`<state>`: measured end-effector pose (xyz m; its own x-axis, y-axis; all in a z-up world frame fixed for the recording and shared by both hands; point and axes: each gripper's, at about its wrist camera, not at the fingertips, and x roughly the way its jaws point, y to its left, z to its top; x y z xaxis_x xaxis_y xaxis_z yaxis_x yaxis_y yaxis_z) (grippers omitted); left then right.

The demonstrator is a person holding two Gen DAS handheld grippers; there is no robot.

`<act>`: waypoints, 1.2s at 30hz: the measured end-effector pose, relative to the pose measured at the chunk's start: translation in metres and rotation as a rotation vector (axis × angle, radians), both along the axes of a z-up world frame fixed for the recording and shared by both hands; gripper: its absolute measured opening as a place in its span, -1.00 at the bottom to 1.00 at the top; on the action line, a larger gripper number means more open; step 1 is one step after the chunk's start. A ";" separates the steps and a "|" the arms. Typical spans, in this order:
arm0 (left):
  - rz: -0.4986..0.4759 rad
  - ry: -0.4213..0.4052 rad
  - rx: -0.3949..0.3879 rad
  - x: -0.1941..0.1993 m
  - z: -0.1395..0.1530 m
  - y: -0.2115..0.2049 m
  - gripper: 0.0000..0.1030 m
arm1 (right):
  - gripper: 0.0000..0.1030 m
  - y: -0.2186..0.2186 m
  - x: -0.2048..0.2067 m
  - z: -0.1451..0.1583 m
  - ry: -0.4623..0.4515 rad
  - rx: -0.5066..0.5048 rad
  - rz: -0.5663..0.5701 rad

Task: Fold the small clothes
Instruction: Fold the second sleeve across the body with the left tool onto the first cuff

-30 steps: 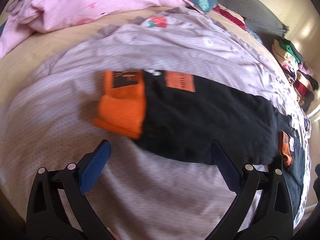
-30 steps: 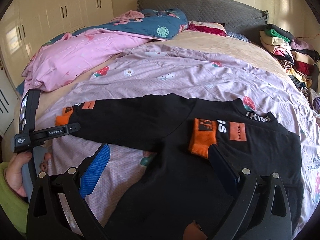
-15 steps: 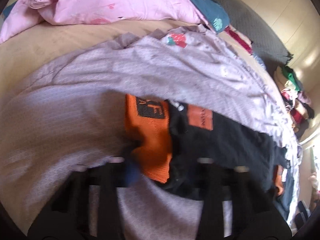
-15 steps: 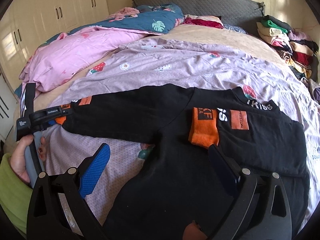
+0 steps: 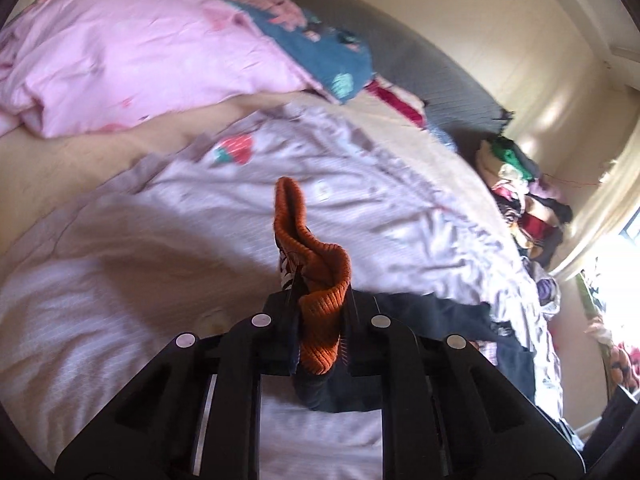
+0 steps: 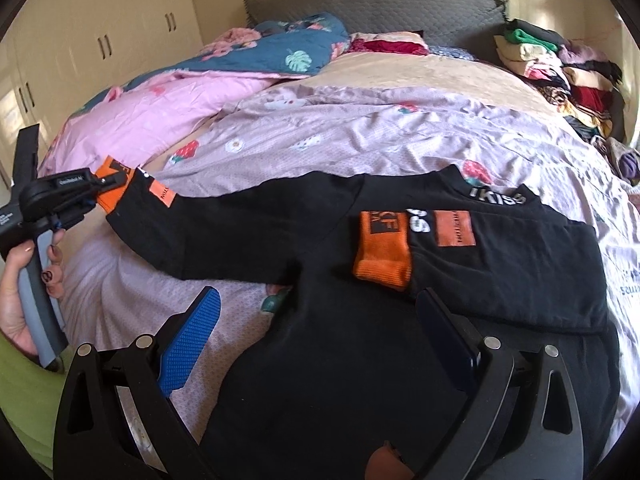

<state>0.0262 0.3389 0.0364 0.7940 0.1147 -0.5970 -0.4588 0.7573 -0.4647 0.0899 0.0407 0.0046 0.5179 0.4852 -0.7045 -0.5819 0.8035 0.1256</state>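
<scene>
- At far left in the right wrist view, a hand [image 6: 24,280] wrapped round a grey handle.
- Just right of it, left gripper [image 6: 105,181] clenched on the orange cuff [image 6: 116,184] of the black top [image 6: 340,320]; jaws just closed, cuff pinched between them.
- Seen close in the left wrist view, left gripper [image 5: 320,316] with that orange cuff [image 5: 316,280] bunched upright between the fingers, black sleeve cloth hanging beneath.
- Sleeve stretched rightward from the cuff, lifted off the lilac strawberry-print sheet [image 6: 360,136] at its left end.
- Body of the black top spread flat on the sheet, centre to right; other sleeve folded across the chest, its orange cuff [image 6: 382,256] lying beside white lettering.
- Right gripper [image 6: 320,320] released, blue-padded fingers [image 6: 192,336] spread wide above the top, nothing between them.
- Behind: pink quilt [image 6: 152,120] left, grey headboard [image 6: 380,4] centre, stack of folded clothes [image 6: 560,76] far right.
</scene>
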 end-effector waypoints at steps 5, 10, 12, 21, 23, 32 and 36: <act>-0.049 -0.049 0.014 0.017 0.022 -0.020 -0.84 | 0.89 -0.027 0.006 0.006 -0.004 0.030 -0.071; -0.105 -0.091 0.026 0.034 0.040 -0.046 -0.85 | 0.89 -0.055 0.012 0.010 -0.007 0.043 -0.152; -0.126 -0.101 0.027 0.041 0.044 -0.055 -0.85 | 0.89 -0.066 0.014 0.011 -0.007 0.048 -0.185; -0.213 -0.154 0.033 0.064 0.069 -0.098 -0.86 | 0.89 -0.103 0.018 0.014 0.005 0.099 -0.264; -0.232 -0.166 0.038 0.068 0.074 -0.108 -0.86 | 0.89 -0.110 0.018 0.015 0.006 0.107 -0.278; -0.317 -0.193 0.049 0.087 0.090 -0.156 -0.86 | 0.89 -0.144 0.018 0.019 0.002 0.141 -0.340; -0.359 -0.200 0.053 0.095 0.092 -0.179 -0.87 | 0.89 -0.162 0.019 0.019 0.005 0.154 -0.373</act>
<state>0.1214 0.1600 0.1288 0.8889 -0.1642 -0.4277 -0.0658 0.8781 -0.4739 0.1093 -0.1211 0.0237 0.6756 0.3642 -0.6411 -0.2526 0.9312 0.2627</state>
